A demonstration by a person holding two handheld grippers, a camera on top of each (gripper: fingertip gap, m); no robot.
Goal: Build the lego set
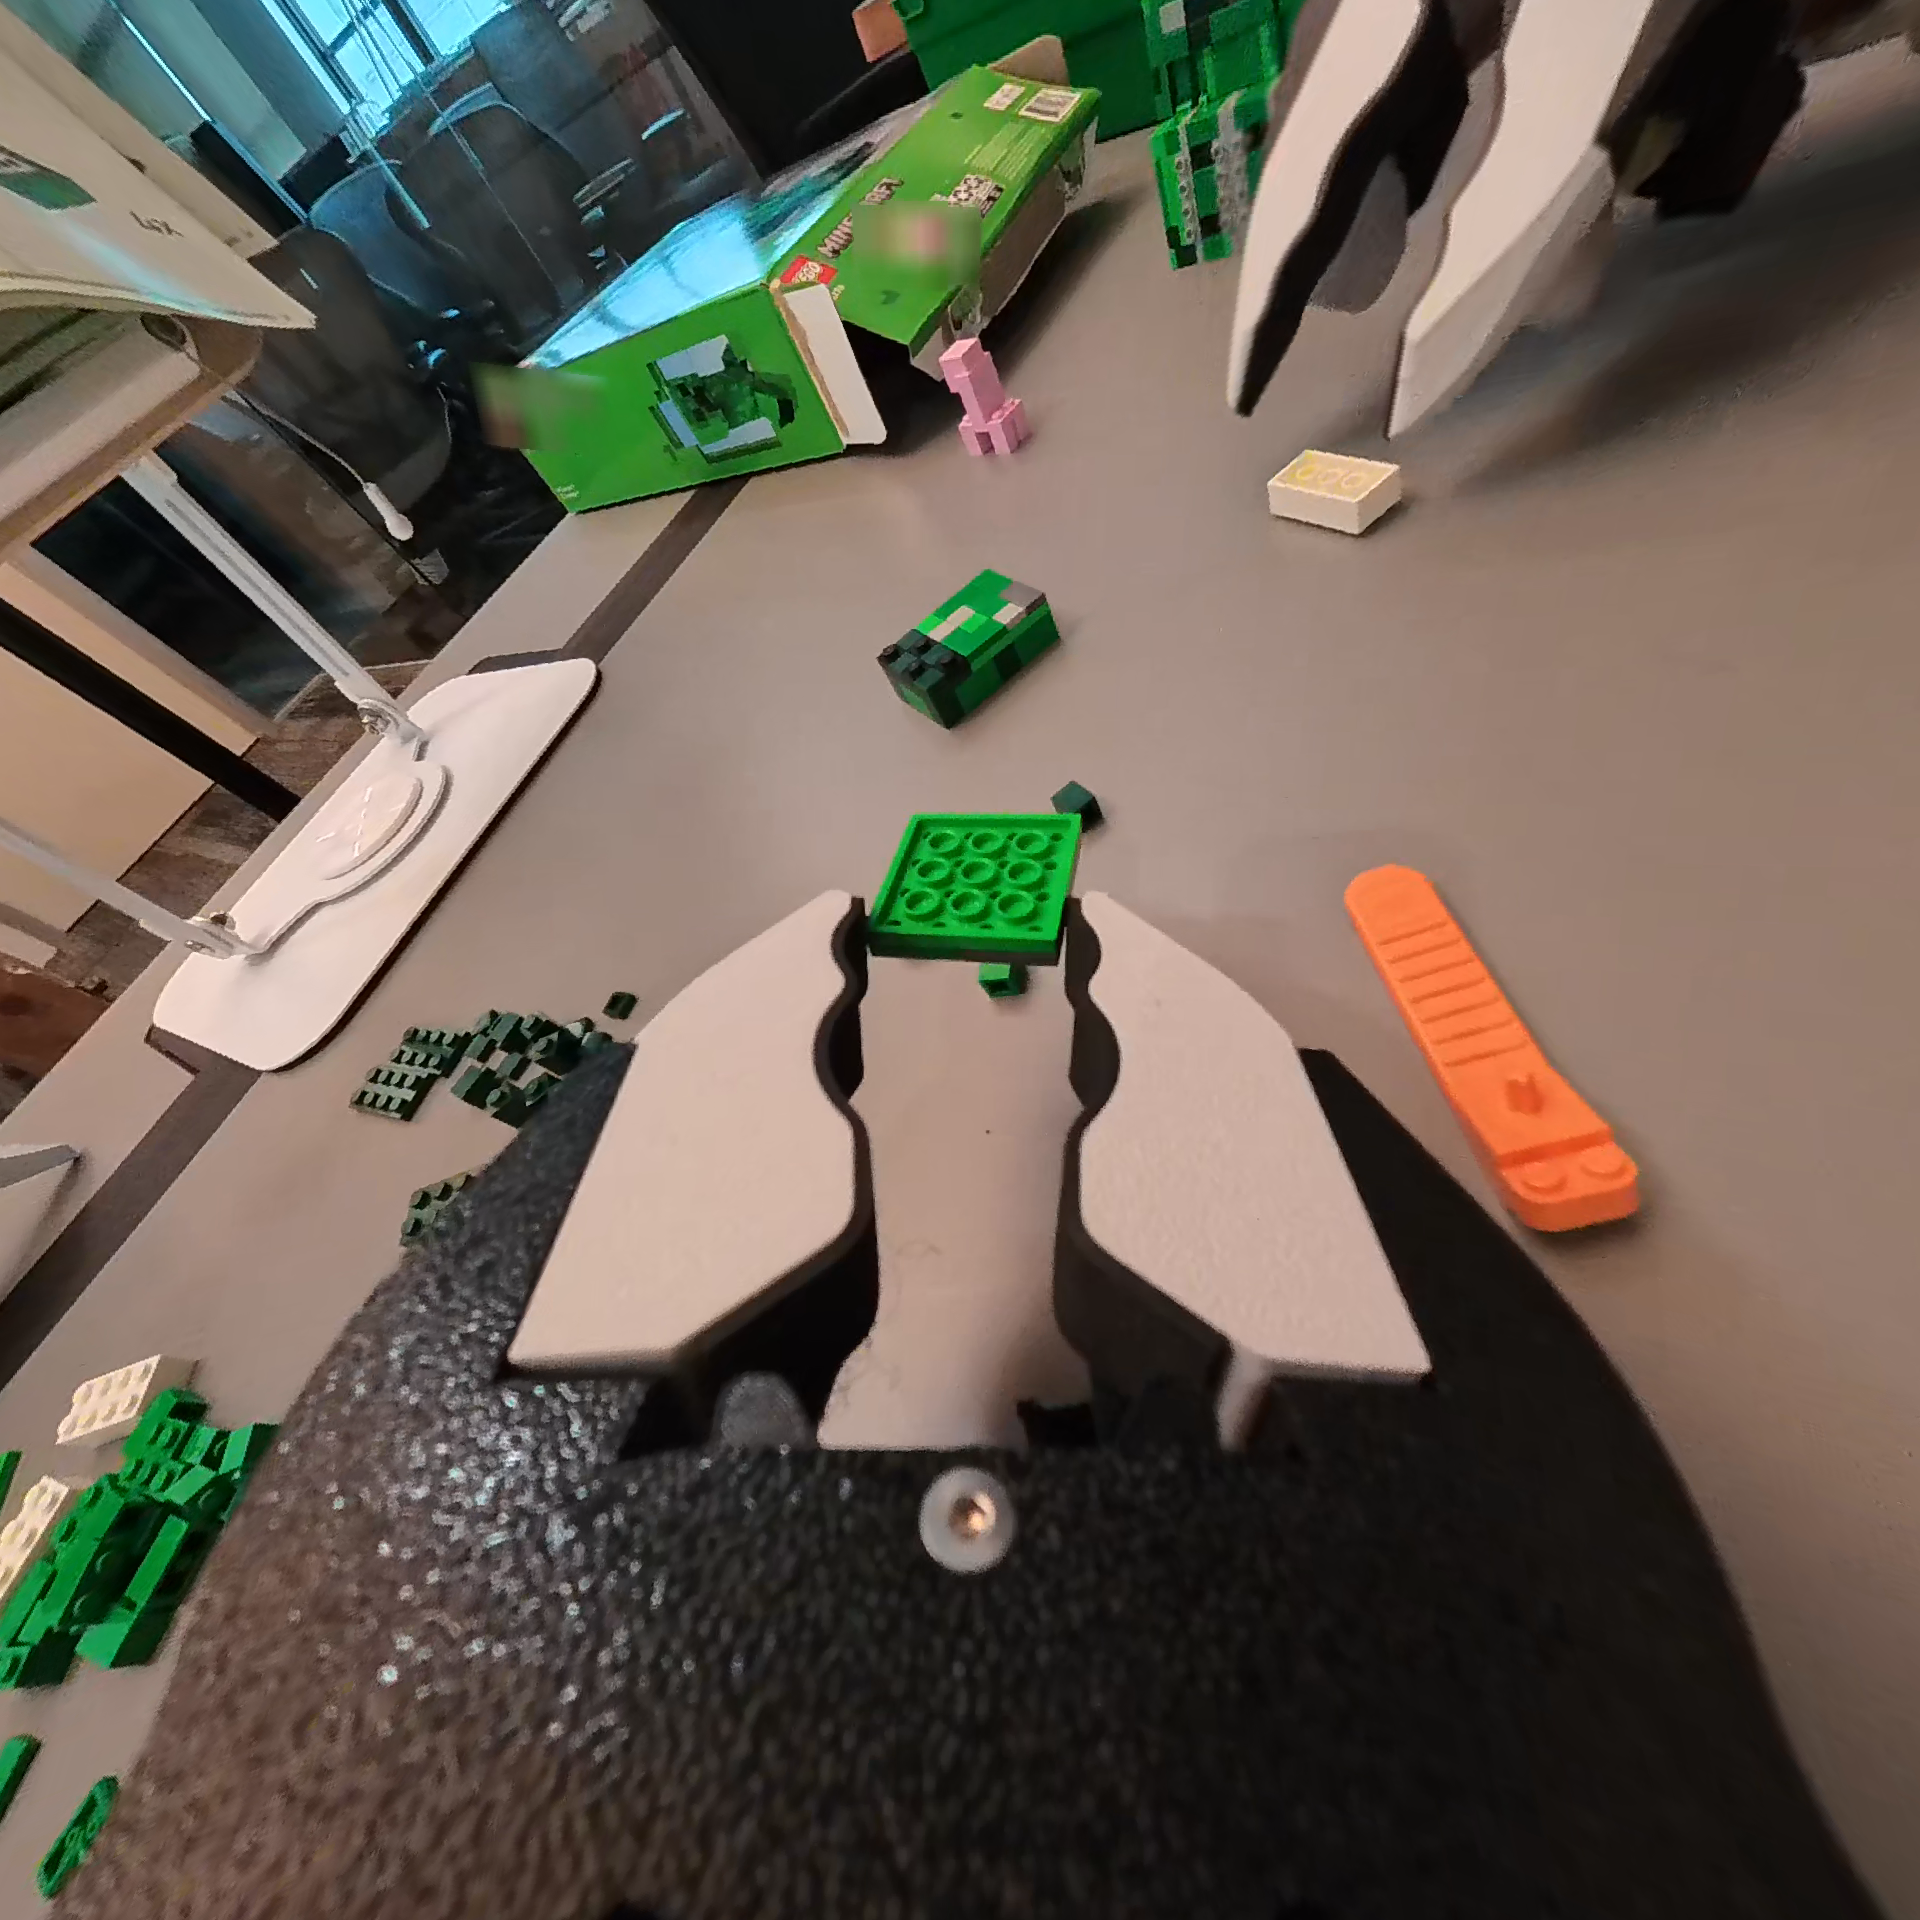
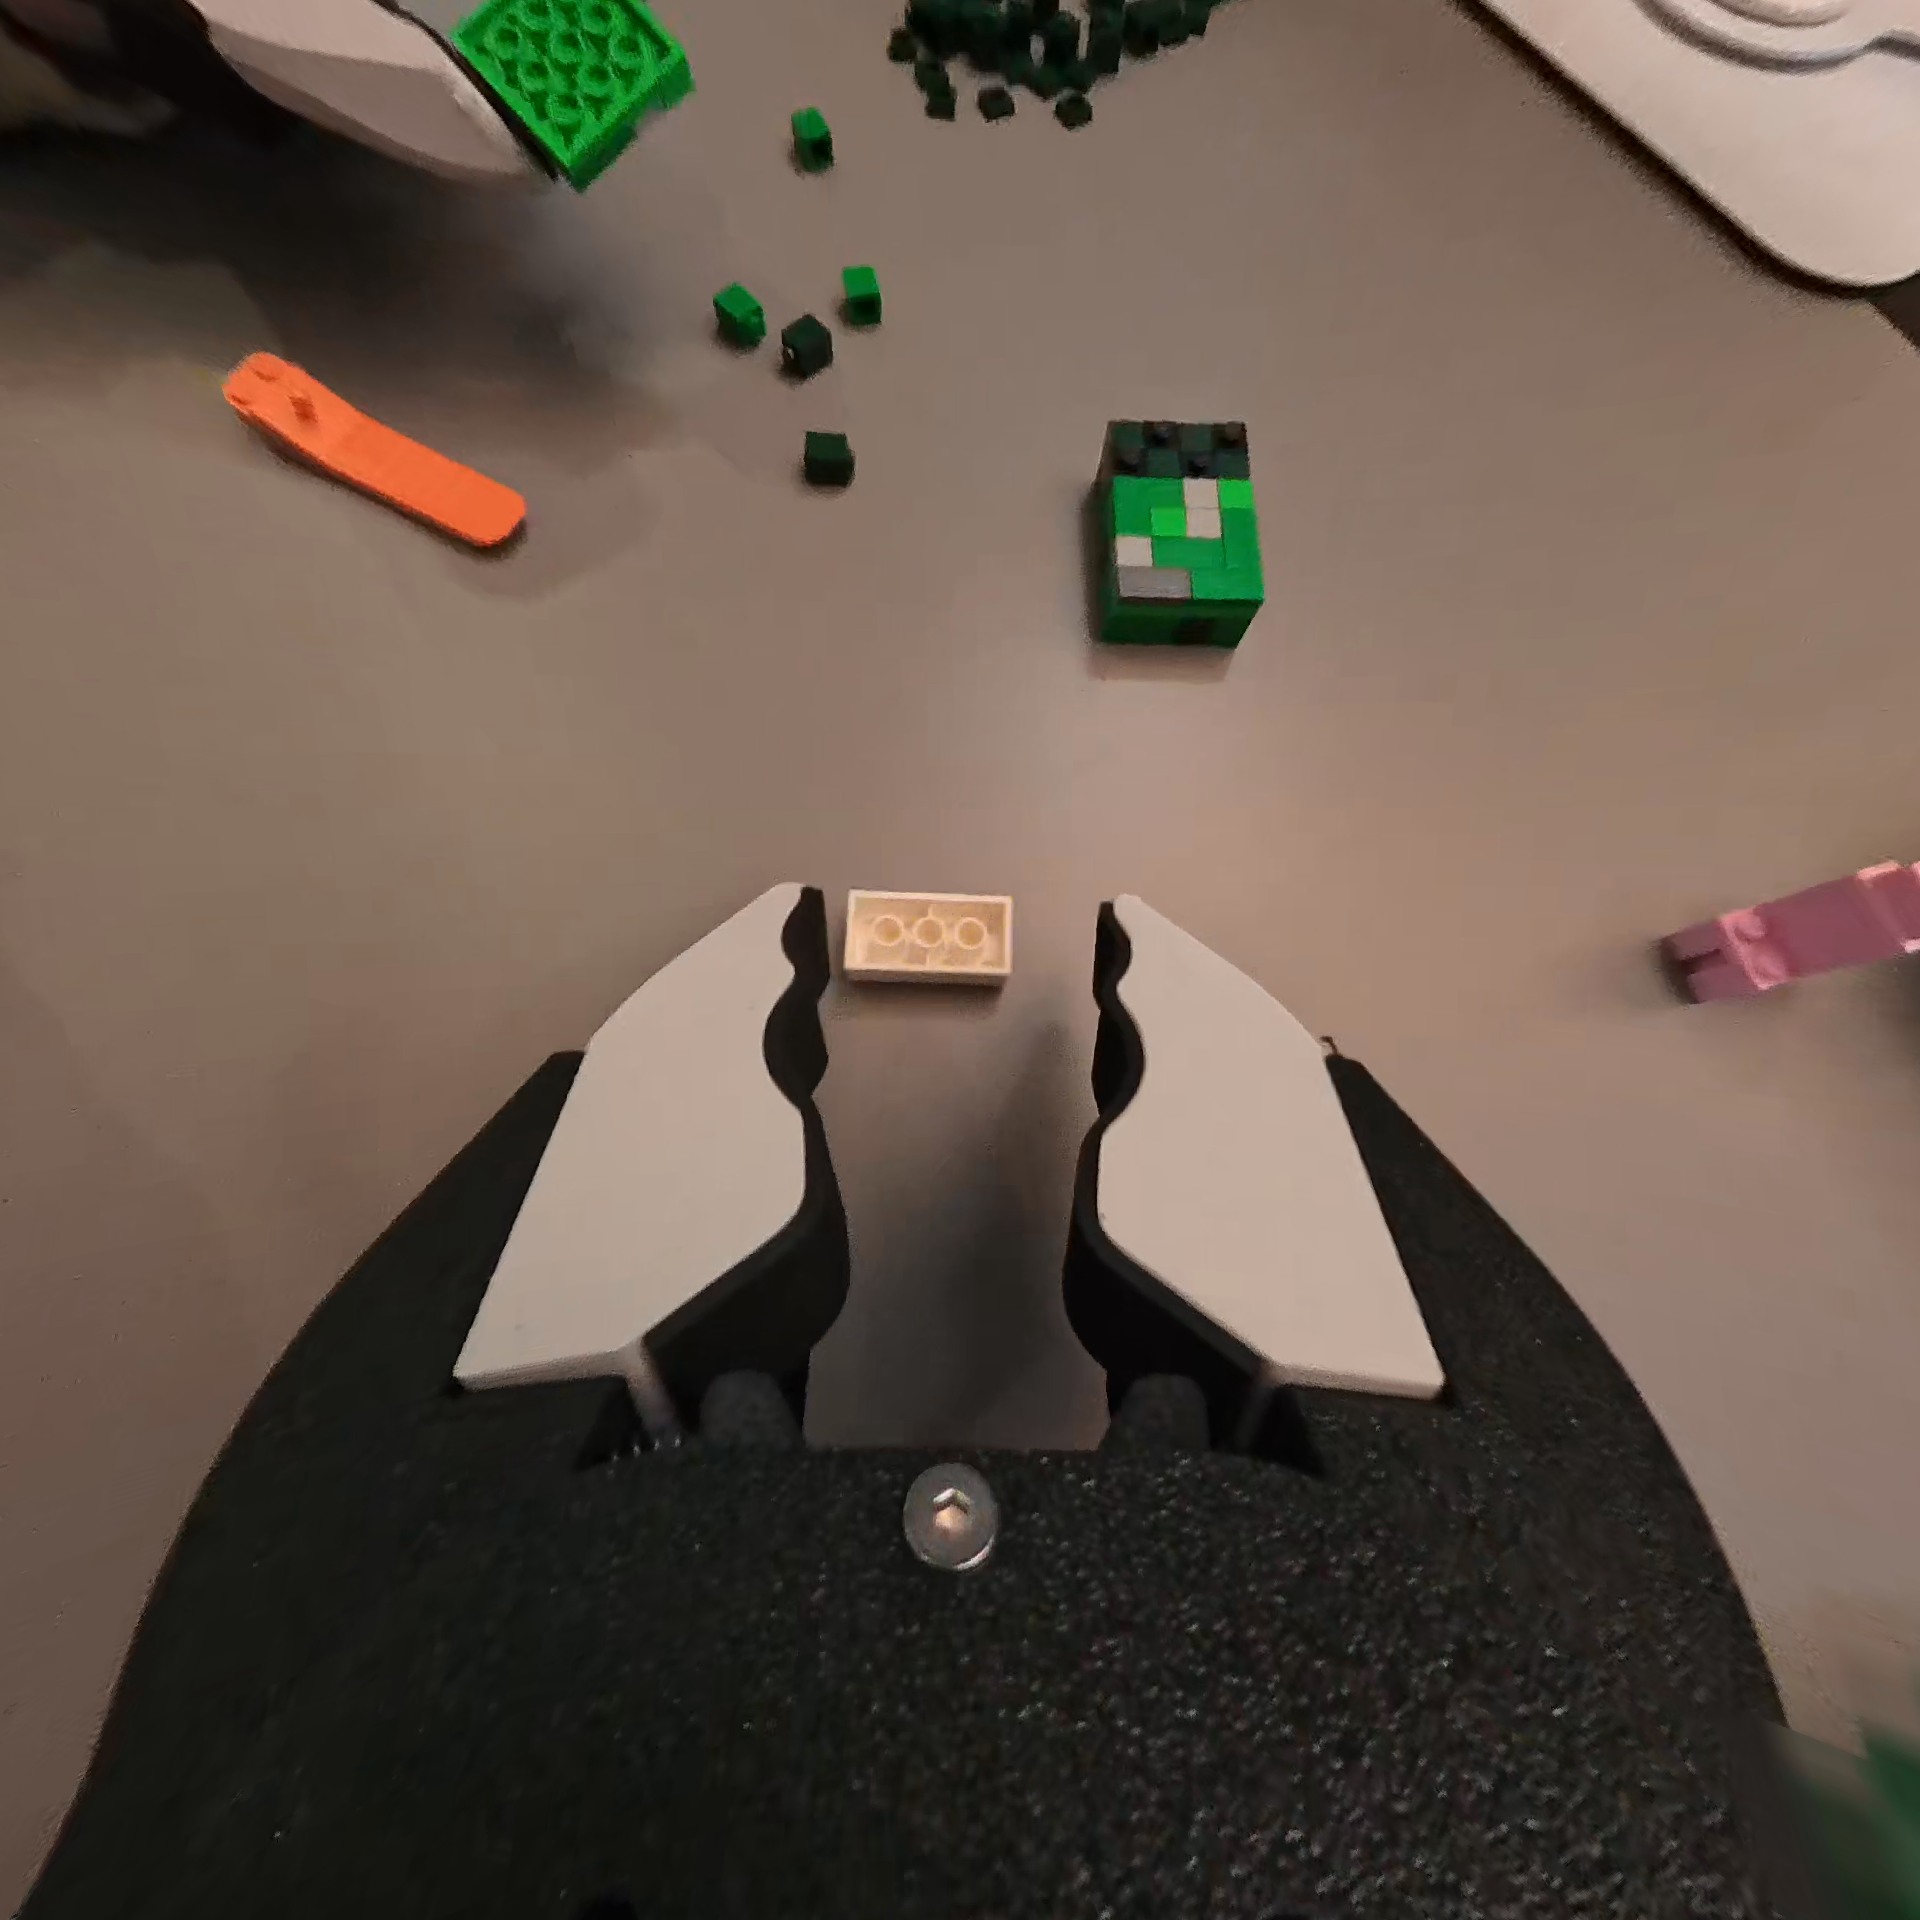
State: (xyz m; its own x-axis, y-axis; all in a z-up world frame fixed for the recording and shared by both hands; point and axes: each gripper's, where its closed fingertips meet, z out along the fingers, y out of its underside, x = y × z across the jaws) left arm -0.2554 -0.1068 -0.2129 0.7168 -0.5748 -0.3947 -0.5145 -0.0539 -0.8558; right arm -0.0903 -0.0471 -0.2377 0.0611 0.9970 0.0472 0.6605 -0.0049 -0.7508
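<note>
My left gripper (image 1: 968, 914) is shut on a bright green square plate (image 1: 975, 885), underside up, held above the grey table (image 1: 1351, 727); the plate also shows in the right wrist view (image 2: 571, 78). My right gripper (image 2: 951, 920) is open, low over the table, with a white brick (image 2: 928, 935) lying underside up between its fingertips, closer to the left finger. In the left wrist view the right gripper (image 1: 1320, 405) hangs just behind the white brick (image 1: 1335, 490). A small green block assembly (image 1: 971, 646) lies mid-table, also in the right wrist view (image 2: 1182, 535).
An orange brick separator (image 1: 1486, 1049) lies to the right. Loose dark green pieces (image 1: 488, 1060) and small green cubes (image 2: 800, 332) are scattered. A pink figure (image 1: 982, 400), a green box (image 1: 727, 384), a lamp base (image 1: 384, 852) and a green and white brick pile (image 1: 114, 1507) stand around. The tips of one gripper are about 20 cm away from the tips of the other. From my left tips it is roughly 7 cm to the orange brick separator (image 1: 1486, 1049); from my right, 15 cm. Look for it in the right wrist view (image 2: 353, 441) too.
</note>
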